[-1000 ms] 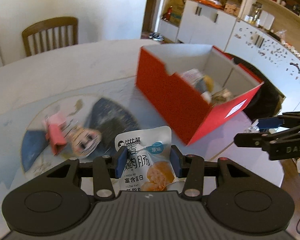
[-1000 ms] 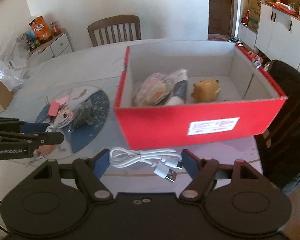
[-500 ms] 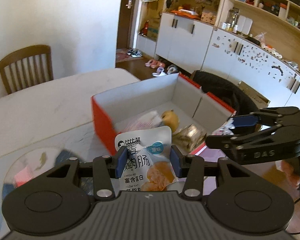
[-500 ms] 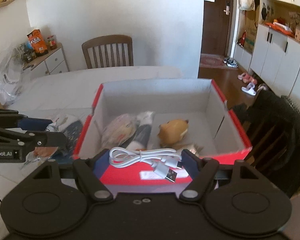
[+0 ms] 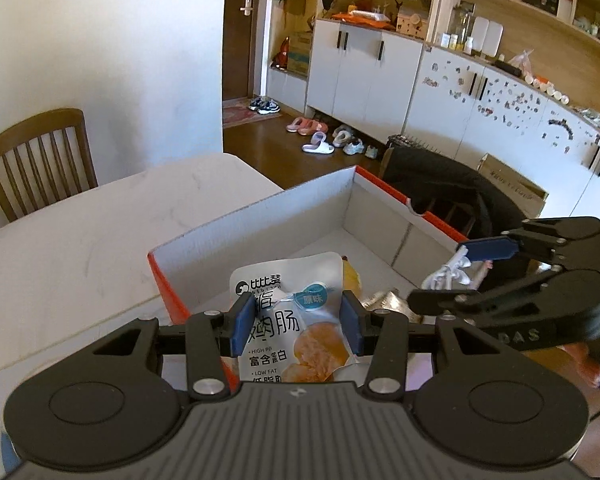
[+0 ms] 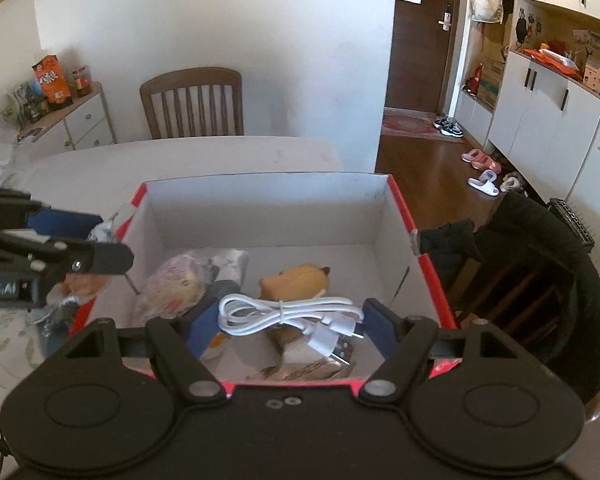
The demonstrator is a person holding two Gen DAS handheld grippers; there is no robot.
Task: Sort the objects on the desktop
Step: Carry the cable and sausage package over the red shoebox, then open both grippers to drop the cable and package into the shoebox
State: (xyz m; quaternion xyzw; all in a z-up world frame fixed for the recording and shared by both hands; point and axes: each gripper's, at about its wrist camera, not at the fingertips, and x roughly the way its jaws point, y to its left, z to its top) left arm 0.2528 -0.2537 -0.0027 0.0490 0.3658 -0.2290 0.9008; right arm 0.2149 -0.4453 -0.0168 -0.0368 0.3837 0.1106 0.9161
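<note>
A pale marble table point(image 6: 204, 156) stands before a white wall, a wooden chair point(image 6: 192, 102) behind it and white cabinets point(image 5: 364, 76) to one side. On the table sits an open red cardboard box point(image 6: 430, 280) holding a brown plush toy point(image 6: 296, 282) and a wrapped snack bag point(image 6: 172, 290). Above the box, the left claw point(image 5: 296, 322) pinches a white chicken-sausage pouch point(image 5: 290, 320) between its blue pads. The right claw point(image 6: 288, 322) grips a coiled white USB cable point(image 6: 284, 314) over the box's near end.
</note>
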